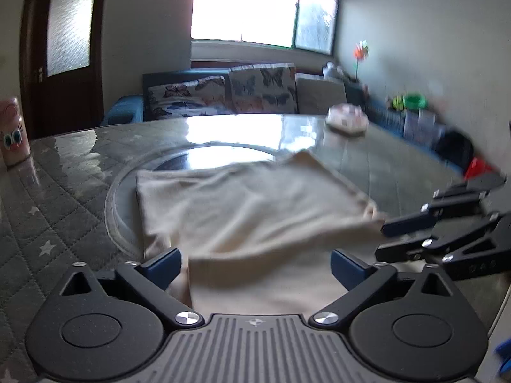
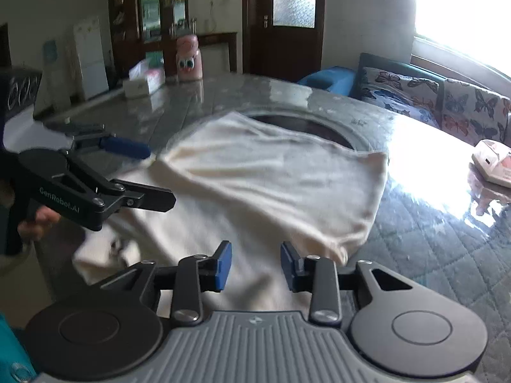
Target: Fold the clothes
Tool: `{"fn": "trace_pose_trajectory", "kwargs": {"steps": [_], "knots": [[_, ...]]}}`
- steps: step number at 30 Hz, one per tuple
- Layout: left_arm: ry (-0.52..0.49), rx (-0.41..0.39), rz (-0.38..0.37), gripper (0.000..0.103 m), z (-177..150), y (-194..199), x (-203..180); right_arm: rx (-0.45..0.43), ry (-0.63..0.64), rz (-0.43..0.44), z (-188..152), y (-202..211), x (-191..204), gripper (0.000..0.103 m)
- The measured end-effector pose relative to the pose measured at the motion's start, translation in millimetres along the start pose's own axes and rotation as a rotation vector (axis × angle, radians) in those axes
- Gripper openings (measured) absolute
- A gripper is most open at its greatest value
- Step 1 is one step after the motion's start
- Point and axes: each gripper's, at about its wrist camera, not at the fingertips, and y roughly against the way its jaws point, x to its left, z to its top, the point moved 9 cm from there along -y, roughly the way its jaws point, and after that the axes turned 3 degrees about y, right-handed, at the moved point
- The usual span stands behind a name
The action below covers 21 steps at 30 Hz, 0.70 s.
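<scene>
Glossy table (image 1: 80,172) bears blurred cream garment (image 1: 255,210), near edge hidden.

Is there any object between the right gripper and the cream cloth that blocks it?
No. The right gripper hangs directly over the cream cloth, jaws open with nothing between them. The left gripper, also open, is at the cloth's far edge, not in the path.

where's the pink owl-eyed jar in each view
Left wrist view: pink jar at the far left edge, on the table.
Right wrist view: pink jar upper centre-left, at the table's far edge beside a tissue box.
Shared landmark: the cream garment.
</scene>
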Motion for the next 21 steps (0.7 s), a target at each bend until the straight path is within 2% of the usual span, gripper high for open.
{"fn": "trace_pose_trajectory", "kwargs": {"steps": [4,6,10,11,12,16,18,21], "knots": [[-0.094,0.008,0.052,0.099,-13.2,1.7,-5.3,0.020,0.027,-0.013,-12.0,4.4,7.4,0.037],[-0.107,0.017,0.054,0.100,-16.9,1.7,-6.4,0.012,0.037,-0.018,-13.7,9.1,10.2,0.043],[-0.071,0.039,0.047,0.100,-22.1,1.6,-3.7,0.021,0.056,-0.029,-20.7,8.9,14.7,0.045],[-0.060,0.039,0.045,0.100,-21.6,4.5,-2.4,0.019,0.068,-0.036,-21.9,9.2,16.0,0.048],[-0.058,0.031,0.040,0.103,-20.6,9.0,-2.3,0.014,0.074,-0.040,-21.5,11.6,17.1,0.057],[-0.091,0.004,0.004,0.103,-21.0,28.9,-8.8,-0.005,0.106,-0.047,-19.9,22.7,21.5,0.065],[-0.124,-0.010,-0.014,0.103,-22.9,39.0,-13.9,-0.010,0.124,-0.055,-20.3,27.5,22.8,0.076],[-0.203,-0.022,-0.046,0.103,-30.5,53.0,-24.4,-0.015,0.167,-0.058,-23.4,34.8,26.9,0.079]]}}
